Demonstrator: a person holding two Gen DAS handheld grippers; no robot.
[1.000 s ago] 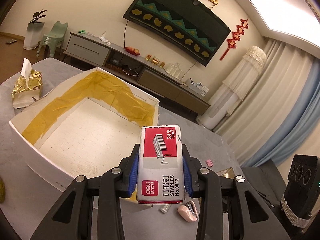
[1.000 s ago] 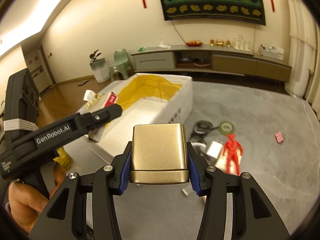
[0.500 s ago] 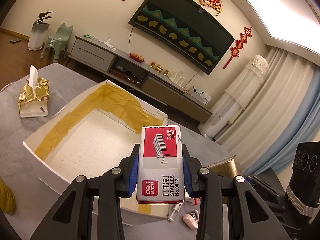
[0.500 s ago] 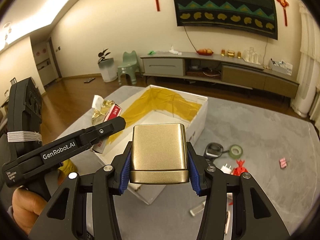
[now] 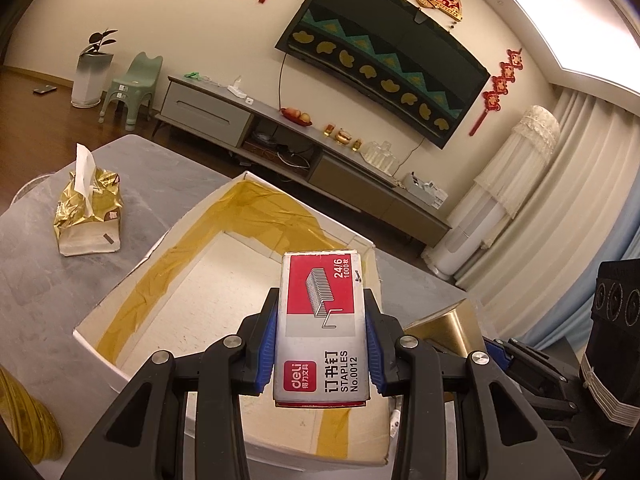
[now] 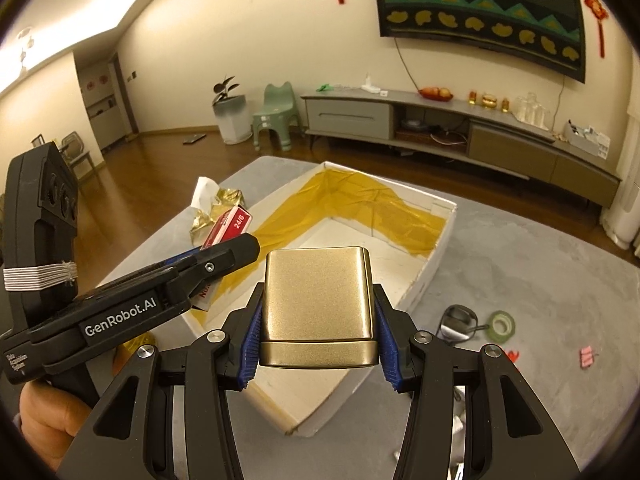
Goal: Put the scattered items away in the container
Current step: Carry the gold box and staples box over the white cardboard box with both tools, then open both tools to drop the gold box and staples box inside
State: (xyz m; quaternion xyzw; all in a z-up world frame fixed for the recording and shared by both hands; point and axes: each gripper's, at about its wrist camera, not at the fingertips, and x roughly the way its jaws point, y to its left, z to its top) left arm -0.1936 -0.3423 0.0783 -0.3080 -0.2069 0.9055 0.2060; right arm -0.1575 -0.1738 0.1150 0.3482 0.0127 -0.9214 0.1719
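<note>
One white box (image 5: 120,364), left tongs (image 5: 322,344) gripping one staples box (image 5: 322,320), right tongs (image 6: 318,320) gripping one gold tin (image 6: 318,300)

Both wrist cameras look forward and down from just above the white box (image 5: 224,280), close. The left one faces 1 o'clock, the right one 11 o'clock; both share box, tissue pack (image 5: 88,216) and TV wall.

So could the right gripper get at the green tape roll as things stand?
Probably not yet. The right gripper is shut on the gold tin, so its jaws are taken. The tape roll lies in the open on the grey table, right of the box, with nothing over it.
</note>
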